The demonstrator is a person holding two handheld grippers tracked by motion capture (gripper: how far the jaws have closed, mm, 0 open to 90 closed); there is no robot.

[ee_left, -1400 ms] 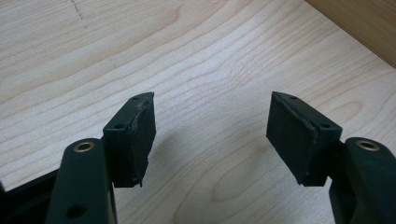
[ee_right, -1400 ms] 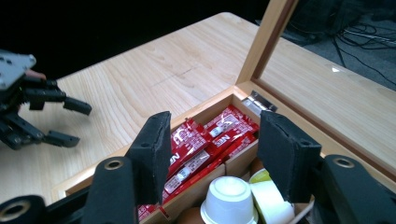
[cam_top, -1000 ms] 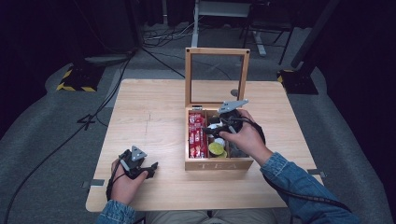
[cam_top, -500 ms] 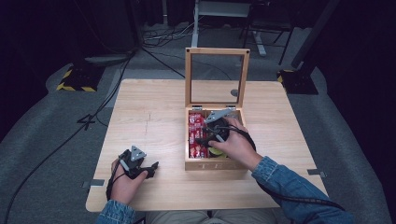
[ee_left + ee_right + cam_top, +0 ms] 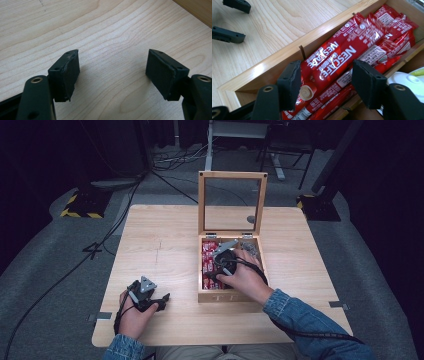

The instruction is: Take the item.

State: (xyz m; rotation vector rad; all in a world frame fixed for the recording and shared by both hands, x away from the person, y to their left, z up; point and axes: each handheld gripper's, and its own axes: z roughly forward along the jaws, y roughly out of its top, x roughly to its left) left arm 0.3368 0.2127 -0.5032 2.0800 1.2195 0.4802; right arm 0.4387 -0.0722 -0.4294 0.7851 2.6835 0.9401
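Note:
A wooden box (image 5: 230, 296) stands mid-table with its glass-paned lid (image 5: 232, 202) raised. Red Nescafe stick sachets (image 5: 342, 53) fill its left compartment (image 5: 207, 256). My right gripper (image 5: 327, 83) is open, its jaws straddling the near ends of the top sachets without clamping them; the high view places it (image 5: 214, 269) inside the box under the person's hand. My left gripper (image 5: 161, 301) rests low over the table's front left, and its jaws (image 5: 112, 72) stand wide open over bare wood with nothing between them.
A white and yellow-green object (image 5: 409, 78) lies in the compartment beside the sachets. Small grey items (image 5: 250, 249) lie in the box's back right corner. A corner of the box (image 5: 197, 10) is off to the left gripper's right. Cables cross the dark floor behind the table.
My right gripper has moved left across the box, from the right compartment to over the red sachets, and dropped lower. The left gripper has stayed put.

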